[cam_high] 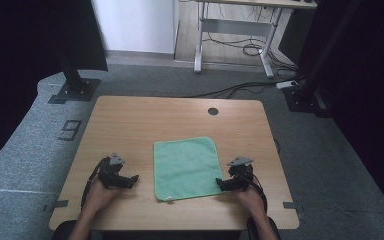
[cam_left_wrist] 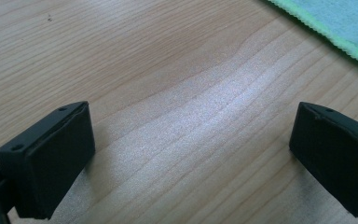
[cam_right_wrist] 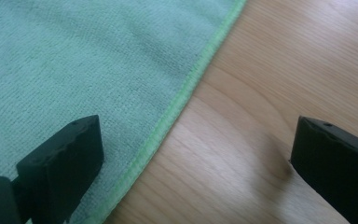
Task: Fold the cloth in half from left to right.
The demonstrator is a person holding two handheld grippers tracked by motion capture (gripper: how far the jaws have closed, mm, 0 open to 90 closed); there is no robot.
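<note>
A green cloth [cam_high: 186,167] lies flat and spread as a single layer on the wooden bench [cam_high: 130,125], towards the near middle. No fold, lift or bunching is visible, so the handling of it appears not yet begun.

The right gripper [cam_high: 223,185] sits at the cloth's near right corner. In the right gripper view its jaws stand wide apart and straddle the stitched hem [cam_right_wrist: 177,105]: one jaw over the fabric, the other over bare wood. Nothing is pinched between them. Whether the jaw tips touch the surface cannot be told.

The left gripper [cam_high: 132,180] rests on the bench just left of the cloth and apart from it. Its jaws are likewise wide, with only wood grain between them; the cloth's edge [cam_left_wrist: 335,28] shows at the upper right of the left gripper view.

Judgement: approach stage only. The grasp at both sides and all subsequent work remain.

Limits of inspection: the high view is small and dim, so the jaw openings are hard to read there. The person's forearms are cut off at the bottom edge. The cloth's underside is hidden.
</note>
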